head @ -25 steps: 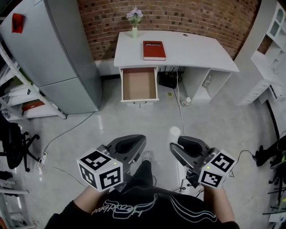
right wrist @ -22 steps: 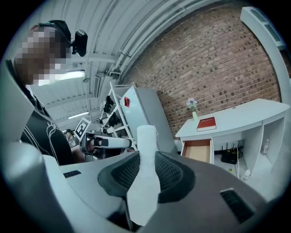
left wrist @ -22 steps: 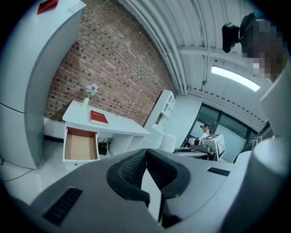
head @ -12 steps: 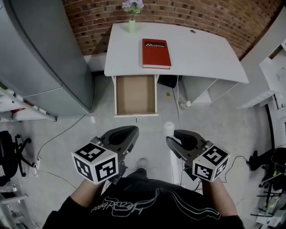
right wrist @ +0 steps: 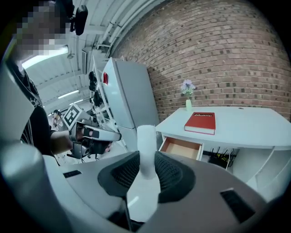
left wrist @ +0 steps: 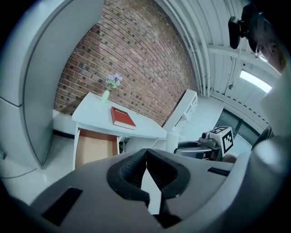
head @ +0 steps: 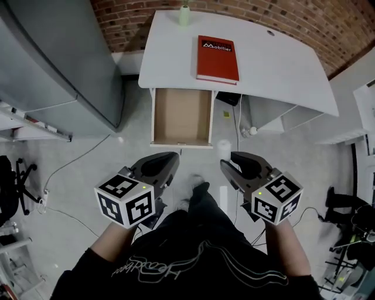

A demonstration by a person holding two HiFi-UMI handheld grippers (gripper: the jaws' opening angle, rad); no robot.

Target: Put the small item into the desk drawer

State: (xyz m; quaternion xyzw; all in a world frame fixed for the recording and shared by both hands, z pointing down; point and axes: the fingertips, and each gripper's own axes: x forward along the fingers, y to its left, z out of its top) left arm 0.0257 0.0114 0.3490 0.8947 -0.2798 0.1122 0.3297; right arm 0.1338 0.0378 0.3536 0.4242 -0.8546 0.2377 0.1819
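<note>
A small white cylinder point(head: 224, 146) sticks up between the pads of my right gripper point(head: 229, 160), which is shut on it; in the right gripper view the cylinder point(right wrist: 146, 150) stands upright in the jaws. My left gripper point(head: 173, 158) is shut and empty, its pads touching point(left wrist: 145, 153). Both are held over the floor, just short of the white desk point(head: 281, 64). The desk drawer point(head: 182, 116) is pulled out and shows a bare brown bottom. It lies ahead of and between the two grippers.
A red book point(head: 218, 51) lies on the desk top and a small vase point(head: 184, 14) stands at its back edge against the brick wall. A grey cabinet point(head: 53, 58) stands left of the desk. Cables point(head: 237, 126) hang under the desk, right of the drawer.
The desk and open drawer have come nearer as the person walks forward. Both grippers keep their pose, the right one still shut on the white cylinder.
</note>
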